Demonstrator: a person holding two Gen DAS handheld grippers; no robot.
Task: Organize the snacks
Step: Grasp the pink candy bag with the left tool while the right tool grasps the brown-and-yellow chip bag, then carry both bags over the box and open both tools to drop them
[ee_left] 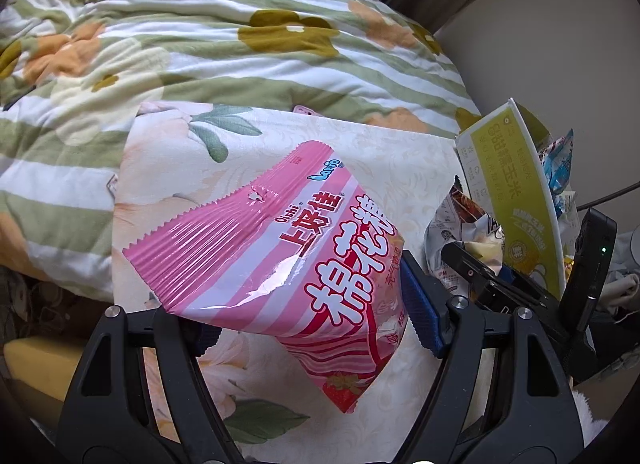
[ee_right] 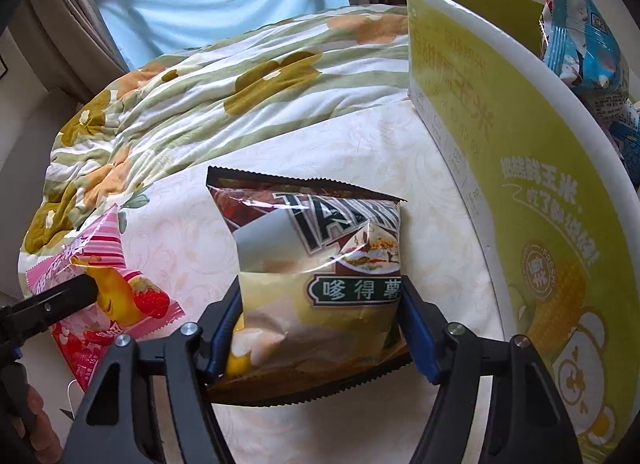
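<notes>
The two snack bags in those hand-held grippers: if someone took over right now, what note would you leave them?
Left hand-held gripper: shut on the pink marshmallow bag, lifted above the bed sheet.
Right hand-held gripper: shut on the brown chip bag, beside the yellow-green box.
Done: blue snack packs already sit in the box.
Left: both held bags probably go into the box next.

Both wrist views look steeply down, close over the bed [ee_left: 280,132]; both catch the yellow box [ee_right: 500,136].
</notes>
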